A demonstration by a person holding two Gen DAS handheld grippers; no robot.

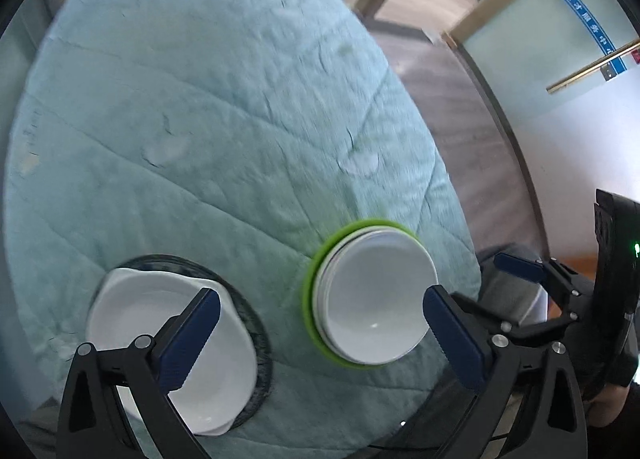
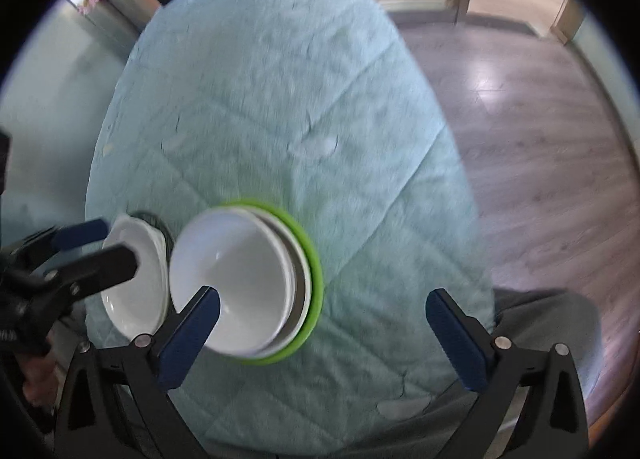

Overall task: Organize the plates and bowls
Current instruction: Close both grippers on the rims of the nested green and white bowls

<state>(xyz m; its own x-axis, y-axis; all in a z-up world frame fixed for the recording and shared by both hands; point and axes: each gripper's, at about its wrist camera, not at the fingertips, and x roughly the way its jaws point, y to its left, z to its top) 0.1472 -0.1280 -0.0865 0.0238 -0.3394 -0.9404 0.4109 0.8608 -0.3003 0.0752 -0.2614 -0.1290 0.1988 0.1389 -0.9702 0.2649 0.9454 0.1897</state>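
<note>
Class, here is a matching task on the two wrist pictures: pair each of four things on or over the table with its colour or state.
Column 1:
1. bowls
2. plates
3. cloth
4. left gripper

Column 2:
A. light blue-green, covers the table
B. stacked on a green mat
C. open, holding nothing
D. stacked on a dark mat

Pairs: 1-B, 2-D, 3-A, 4-C
</note>
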